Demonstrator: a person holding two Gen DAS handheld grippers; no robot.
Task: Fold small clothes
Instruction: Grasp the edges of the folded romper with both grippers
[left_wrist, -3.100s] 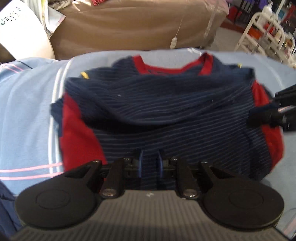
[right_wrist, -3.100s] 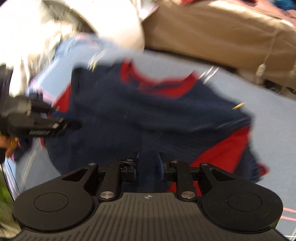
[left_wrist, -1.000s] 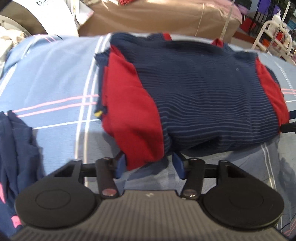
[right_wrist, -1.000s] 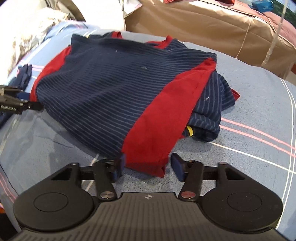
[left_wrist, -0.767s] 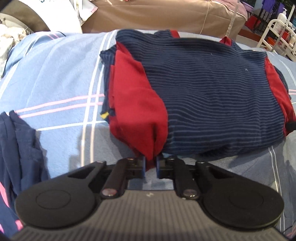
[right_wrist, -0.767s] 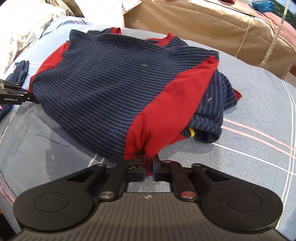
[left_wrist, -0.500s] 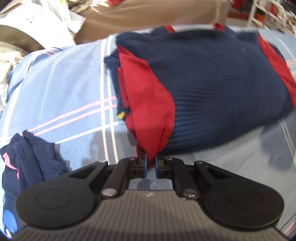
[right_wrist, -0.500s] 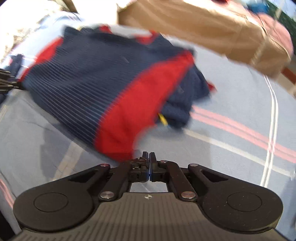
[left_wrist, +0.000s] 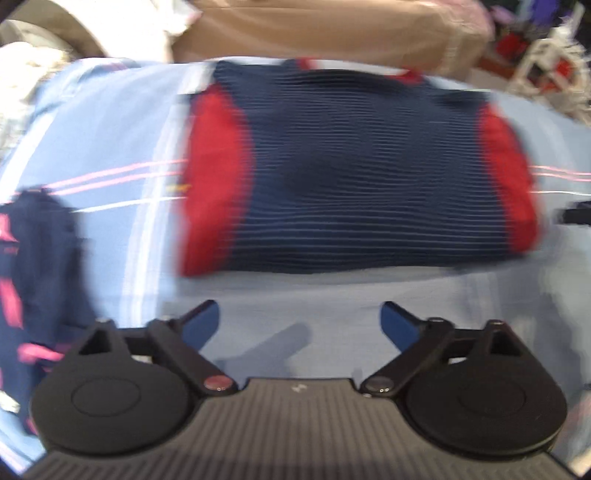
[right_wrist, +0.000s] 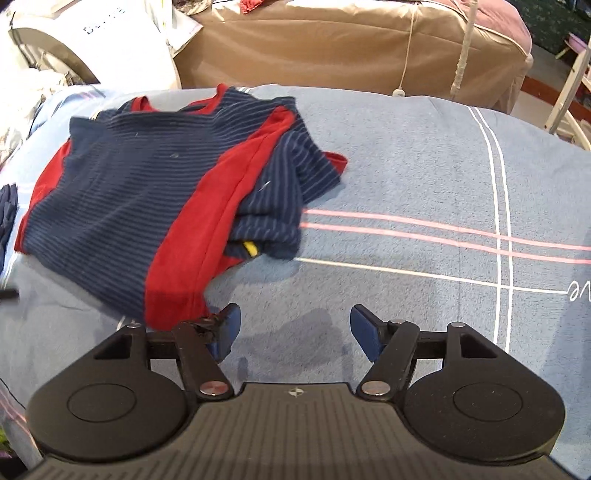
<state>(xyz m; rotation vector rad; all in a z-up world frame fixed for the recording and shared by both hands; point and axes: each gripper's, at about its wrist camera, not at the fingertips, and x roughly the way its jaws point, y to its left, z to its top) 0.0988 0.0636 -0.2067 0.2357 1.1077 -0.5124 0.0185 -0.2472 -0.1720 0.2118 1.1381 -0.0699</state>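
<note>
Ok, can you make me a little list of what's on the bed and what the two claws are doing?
shirt: navy striped shirt with red sides, folded, lying on the blue blanket
other clothes: dark garment with pink marks beside it
left claw: jaws opening, nothing between them
right claw: jaws opening, nothing between them, just off the shirt's near red corner

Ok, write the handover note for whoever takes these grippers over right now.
Left tongs: opening, nothing between them, over bare sheet in front of the shirt.
Right tongs: opening, empty, beside the shirt's near red corner.
Navy striped shirt with red side panels: lies folded on the light blue checked bedsheet; one striped sleeve bunches out from under its right edge.
Dark navy garment with pink marks: crumpled at the left, unfolded.
Done: shirt folded over.
Left: probably tuck the sleeve, then fold the other garment.
</note>
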